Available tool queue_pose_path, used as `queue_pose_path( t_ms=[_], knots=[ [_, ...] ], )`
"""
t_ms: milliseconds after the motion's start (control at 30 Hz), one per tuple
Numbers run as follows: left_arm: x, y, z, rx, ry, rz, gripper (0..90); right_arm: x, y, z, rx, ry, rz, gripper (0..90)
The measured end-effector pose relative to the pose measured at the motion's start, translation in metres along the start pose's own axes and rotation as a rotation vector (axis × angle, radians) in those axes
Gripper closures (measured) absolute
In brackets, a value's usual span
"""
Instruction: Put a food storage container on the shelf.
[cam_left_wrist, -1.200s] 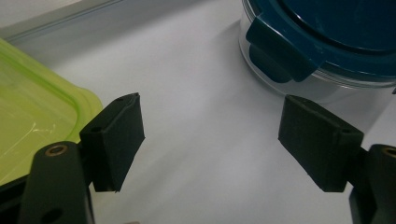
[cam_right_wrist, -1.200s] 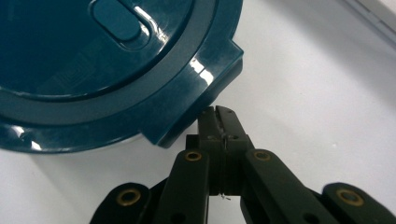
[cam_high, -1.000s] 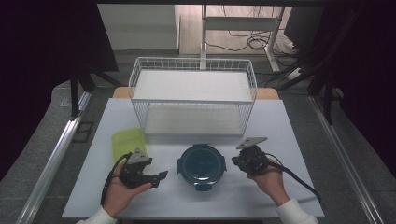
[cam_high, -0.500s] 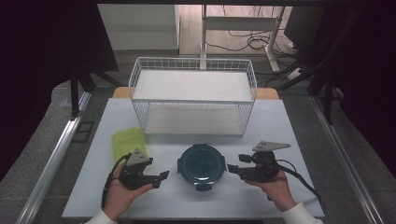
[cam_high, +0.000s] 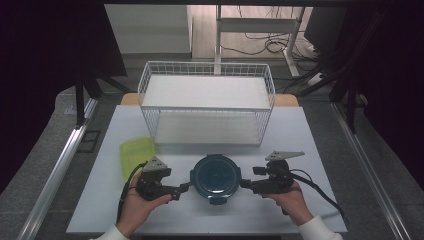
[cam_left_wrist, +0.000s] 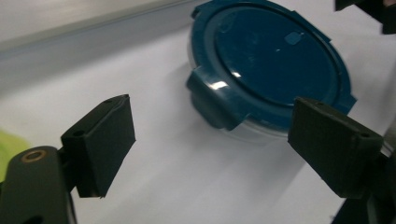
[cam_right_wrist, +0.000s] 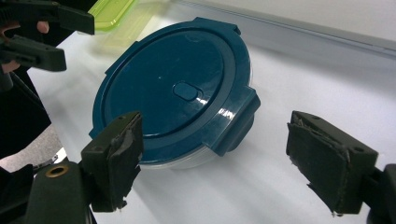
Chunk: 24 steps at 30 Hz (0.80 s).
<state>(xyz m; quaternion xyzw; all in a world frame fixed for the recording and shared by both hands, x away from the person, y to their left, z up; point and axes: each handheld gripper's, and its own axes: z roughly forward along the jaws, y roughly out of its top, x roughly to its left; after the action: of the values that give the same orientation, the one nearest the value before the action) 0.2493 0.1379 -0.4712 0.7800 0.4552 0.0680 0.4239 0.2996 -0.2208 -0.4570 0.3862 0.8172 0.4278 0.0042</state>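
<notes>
A round clear container with a dark blue clip-on lid (cam_high: 216, 176) sits near the table's front edge, between my two grippers. My left gripper (cam_high: 183, 189) lies level at its left, pointing at it. Its jaws have just been opening, with nothing between them; one lid clip (cam_left_wrist: 217, 100) lies just ahead of the left gripper (cam_left_wrist: 212, 142). My right gripper (cam_high: 246, 184) points at the container (cam_right_wrist: 173, 88) from the right. The right gripper (cam_right_wrist: 217, 156) has also just been opening and stands wide, its pads off the lid's clip (cam_right_wrist: 236, 123).
A white wire basket (cam_high: 207, 102) with two shelves stands behind the container at mid-table. A yellow-green lid (cam_high: 134, 154) lies on the white tabletop (cam_high: 310, 140) behind my left hand. Cables trail from both grippers toward the front edge.
My right gripper has turned to lie level, pointing at the container, and its jaws have spread apart. My left hand has stayed in place.
</notes>
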Motion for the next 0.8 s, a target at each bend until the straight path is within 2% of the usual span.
queue_pose_path(
  t_ms=[33, 67, 100, 133, 200, 333, 367, 400, 500, 600, 667, 800],
  knots=[
    [-0.001, 0.003, 0.003, 0.001, -0.027, -0.029, 13.0, -0.001, 0.001, 0.002, 0.002, 0.004, 0.007, 18.4],
    [-0.001, 0.003, 0.003, 0.001, -0.027, -0.029, 12.6, -0.001, 0.001, 0.002, 0.002, 0.004, 0.007, 18.4],
    [-0.002, 0.006, 0.006, 0.001, -0.054, -0.052, 12.4, -0.003, 0.002, 0.003, -0.002, 0.012, 0.024, 18.4],
    [-0.002, 0.006, 0.006, 0.001, -0.054, -0.052, 12.2, -0.003, 0.002, 0.003, -0.002, 0.012, 0.024, 18.4],
    [-0.002, 0.009, 0.012, 0.009, -0.084, -0.091, 11.8, -0.004, 0.004, 0.006, -0.007, 0.025, 0.042, 18.9],
    [0.001, 0.011, 0.02, 0.001, -0.119, -0.156, 11.7, -0.008, 0.006, 0.013, -0.003, 0.042, 0.068, 19.9],
    [0.004, 0.012, 0.025, -0.001, -0.134, -0.191, 11.8, -0.01, 0.008, 0.018, 0.004, 0.059, 0.089, 20.0],
    [0.004, 0.012, 0.025, -0.001, -0.134, -0.191, 11.8, -0.01, 0.008, 0.018, 0.004, 0.059, 0.089, 20.0],
    [0.01, 0.012, 0.033, 0.01, -0.156, -0.249, 11.7, -0.012, 0.009, 0.025, 0.022, 0.071, 0.109, 19.6],
    [0.012, 0.011, 0.041, 0.029, -0.167, -0.268, 11.6, -0.014, 0.008, 0.032, 0.044, 0.069, 0.121, 18.2],
    [0.012, 0.01, 0.045, 0.036, -0.189, -0.291, 11.3, -0.015, 0.007, 0.036, 0.053, 0.07, 0.132, 16.9],
    [0.013, 0.008, 0.052, 0.038, -0.209, -0.318, 9.8, -0.018, 0.006, 0.043, 0.071, 0.077, 0.153, 14.5]
  ],
)
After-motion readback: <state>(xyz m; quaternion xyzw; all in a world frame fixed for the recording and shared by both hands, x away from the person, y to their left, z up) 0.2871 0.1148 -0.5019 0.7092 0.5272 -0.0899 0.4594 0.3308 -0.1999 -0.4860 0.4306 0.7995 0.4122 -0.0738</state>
